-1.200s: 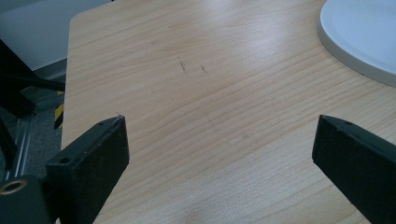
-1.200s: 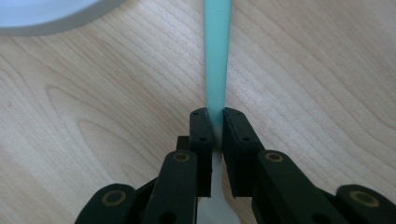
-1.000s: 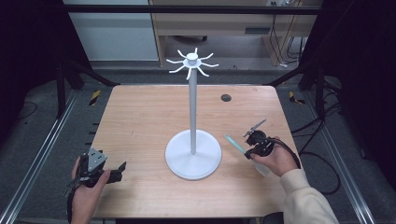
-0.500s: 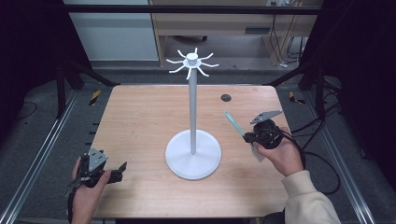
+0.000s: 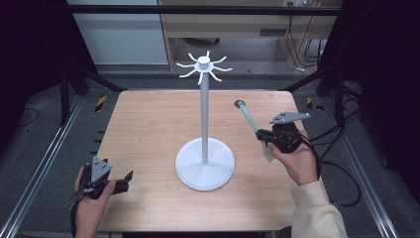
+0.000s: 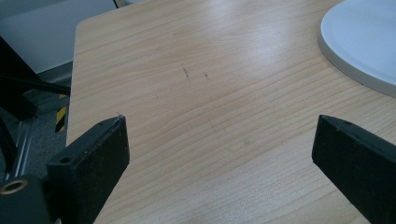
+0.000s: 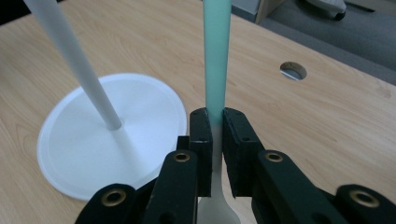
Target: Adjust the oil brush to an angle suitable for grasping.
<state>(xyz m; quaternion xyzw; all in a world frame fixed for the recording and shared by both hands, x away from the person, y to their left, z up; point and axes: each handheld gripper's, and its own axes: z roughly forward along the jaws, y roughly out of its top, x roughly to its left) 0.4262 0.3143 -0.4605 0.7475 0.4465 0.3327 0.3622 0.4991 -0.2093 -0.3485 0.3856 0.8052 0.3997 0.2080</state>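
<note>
A white stand [image 5: 204,119] rises from a round base [image 5: 204,166] at the table's middle, with a ring of hooks [image 5: 203,67] at its top. My right gripper [image 5: 262,136] hovers right of the pole, shut on a utensil with a teal handle [image 5: 246,116] and a white flat end [image 5: 268,152]. In the right gripper view the jaws [image 7: 217,116] clamp the handle [image 7: 216,51], which points up and away, with the base [image 7: 93,140] to its left. My left gripper [image 5: 126,182] rests at the front left of the table. Its jaws [image 6: 219,140] stand wide open over bare wood.
The wooden table [image 5: 148,129] has a round cable hole [image 7: 293,71] at its far right. Metal rails [image 5: 44,163] flank the table on both sides. The stand's base edge [image 6: 364,42] lies ahead and right of the left gripper.
My right hand has lifted the utensil off the table beside the base and carried it up, the handle now tilted toward the far side. The left gripper has stayed put.
</note>
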